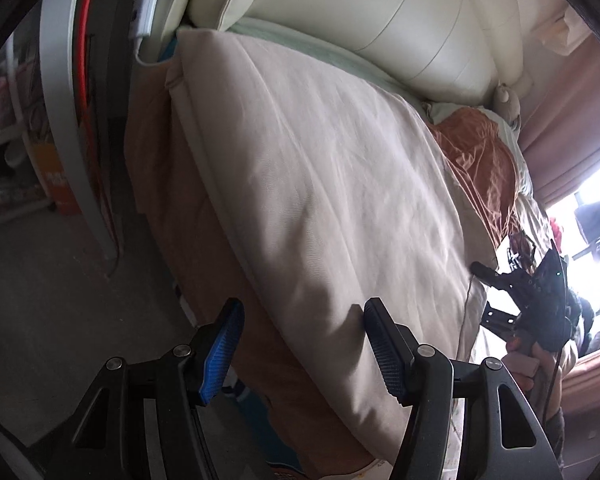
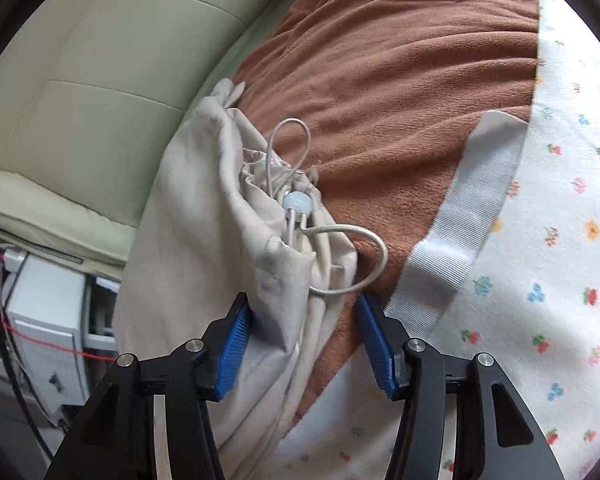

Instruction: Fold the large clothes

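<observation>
A large beige garment (image 1: pixel 300 168) lies spread flat on a bed, over a brown blanket (image 1: pixel 480 148). My left gripper (image 1: pixel 304 340) hovers open above the garment's near edge, with nothing pinched between its blue pads. In the right wrist view the garment's bunched end (image 2: pixel 236 208) shows a drawstring (image 2: pixel 352 256) and a round toggle (image 2: pixel 298 202). My right gripper (image 2: pixel 305 340) stands open around that bunched cloth, which passes between the fingers; the pads do not squeeze it. The left wrist view shows the right gripper (image 1: pixel 490 292) at the garment's far corner, held by a hand (image 1: pixel 536 364).
A cream padded headboard (image 1: pixel 400 20) backs the bed. A flowered sheet (image 2: pixel 540 280) and a grey ribbed band (image 2: pixel 460 240) lie to the right. White drawers (image 2: pixel 48 320) stand beside the bed. Grey floor (image 1: pixel 60 300) and a pole with red cable (image 1: pixel 85 80) are left.
</observation>
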Action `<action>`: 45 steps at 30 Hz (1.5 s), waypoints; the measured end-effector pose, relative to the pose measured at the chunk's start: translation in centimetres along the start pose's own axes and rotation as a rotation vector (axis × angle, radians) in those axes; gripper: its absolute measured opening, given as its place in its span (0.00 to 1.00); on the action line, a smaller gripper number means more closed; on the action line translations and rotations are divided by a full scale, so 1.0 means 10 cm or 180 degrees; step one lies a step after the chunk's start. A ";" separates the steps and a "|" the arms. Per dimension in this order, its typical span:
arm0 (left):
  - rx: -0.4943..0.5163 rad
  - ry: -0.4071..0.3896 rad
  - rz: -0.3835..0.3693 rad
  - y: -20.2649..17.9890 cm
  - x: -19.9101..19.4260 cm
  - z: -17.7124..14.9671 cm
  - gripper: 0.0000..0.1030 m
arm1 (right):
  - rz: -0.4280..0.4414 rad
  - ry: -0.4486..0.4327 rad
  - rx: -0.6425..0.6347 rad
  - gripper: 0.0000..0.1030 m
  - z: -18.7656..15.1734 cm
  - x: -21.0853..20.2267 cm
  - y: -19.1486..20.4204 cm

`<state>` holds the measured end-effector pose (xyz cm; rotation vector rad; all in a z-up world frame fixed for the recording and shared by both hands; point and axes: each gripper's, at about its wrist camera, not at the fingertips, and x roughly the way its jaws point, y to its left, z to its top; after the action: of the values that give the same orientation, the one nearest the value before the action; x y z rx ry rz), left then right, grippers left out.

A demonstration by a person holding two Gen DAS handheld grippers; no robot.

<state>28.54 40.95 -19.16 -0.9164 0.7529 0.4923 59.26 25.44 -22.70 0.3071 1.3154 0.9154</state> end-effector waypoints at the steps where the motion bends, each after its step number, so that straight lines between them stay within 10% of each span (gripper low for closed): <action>1: -0.0015 -0.0005 -0.0013 -0.01 0.01 -0.01 0.62 | 0.0072 0.0040 -0.0011 0.26 0.01 0.03 0.01; 12: 0.0052 -0.0026 0.0046 -0.02 -0.05 0.04 0.60 | 0.0202 -0.0132 0.0065 0.13 -0.29 -0.14 0.10; 26: 0.0340 -0.0153 0.0197 -0.31 -0.48 -0.08 0.63 | -0.0614 -0.0268 -0.0351 0.33 -0.49 -0.83 0.48; 38: 0.0798 -0.0531 -0.0033 -0.93 -1.23 -0.38 0.99 | -0.0905 -0.0672 -0.0695 0.68 -1.06 -1.98 0.77; 42: 0.0957 -0.0659 -0.0072 -1.19 -1.47 -0.53 0.99 | -0.0947 -0.0858 -0.0726 0.98 -1.26 -2.39 0.83; 45: 0.1069 -0.0731 -0.0091 -1.34 -1.64 -0.64 0.99 | -0.0981 -0.0985 -0.0802 1.00 -1.41 -2.67 0.88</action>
<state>24.50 27.30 -2.15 -0.5461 0.5895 0.4214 43.46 7.63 -2.11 0.0431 0.9191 0.7280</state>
